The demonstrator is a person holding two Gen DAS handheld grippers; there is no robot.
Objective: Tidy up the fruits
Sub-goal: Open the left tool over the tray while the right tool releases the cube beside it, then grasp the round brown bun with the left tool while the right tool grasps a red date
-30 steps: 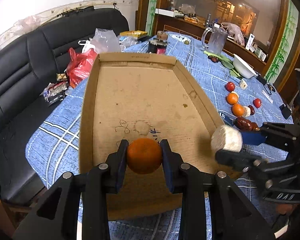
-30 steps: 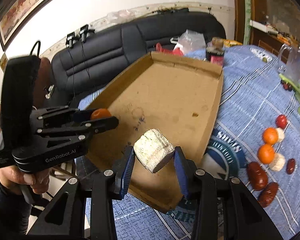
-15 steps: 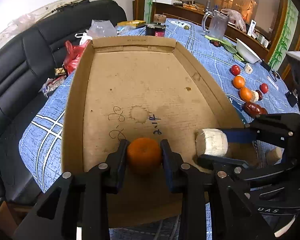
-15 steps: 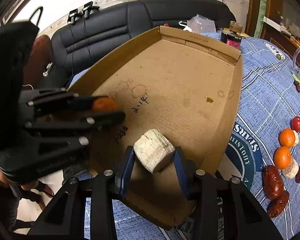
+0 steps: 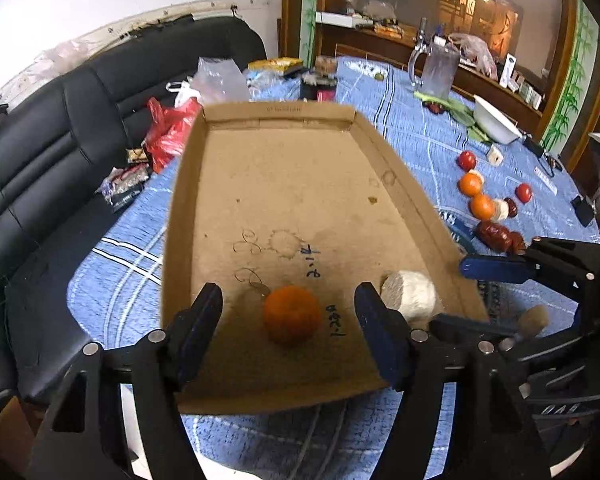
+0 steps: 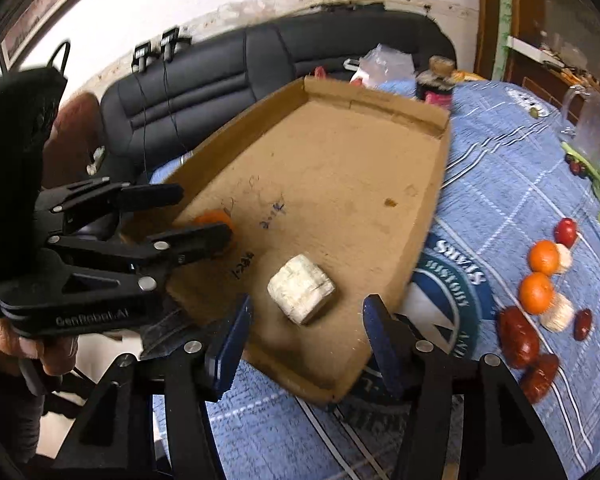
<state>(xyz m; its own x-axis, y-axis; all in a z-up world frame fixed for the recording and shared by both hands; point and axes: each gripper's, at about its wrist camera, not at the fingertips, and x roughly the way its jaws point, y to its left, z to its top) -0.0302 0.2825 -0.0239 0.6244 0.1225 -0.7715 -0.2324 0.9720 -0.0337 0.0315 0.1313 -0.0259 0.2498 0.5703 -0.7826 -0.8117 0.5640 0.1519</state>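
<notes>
A shallow cardboard tray point(image 5: 284, 184) lies on the blue tablecloth; it also shows in the right wrist view point(image 6: 340, 168). An orange point(image 5: 293, 314) rests on the tray floor near its front edge, between the spread fingers of my open left gripper point(image 5: 290, 330). A white chunk of fruit point(image 6: 301, 294) rests on the tray near its front right corner, just beyond my open right gripper point(image 6: 306, 342). The chunk also shows in the left wrist view point(image 5: 410, 294), and the orange point(image 6: 214, 220) shows partly behind the left gripper's fingers point(image 6: 188, 240).
Loose fruit lies on the cloth right of the tray: oranges point(image 6: 536, 292), red tomatoes point(image 6: 566, 230), dark red dates point(image 6: 518, 336) and white pieces point(image 6: 556, 314). A glass jug point(image 5: 436, 68), a white bowl point(image 5: 494, 122) and bags stand further back. A black sofa point(image 5: 40, 152) is at left.
Both grippers have opened and drawn back a little. The orange and the white chunk, held a moment ago, now lie on the tray floor.
</notes>
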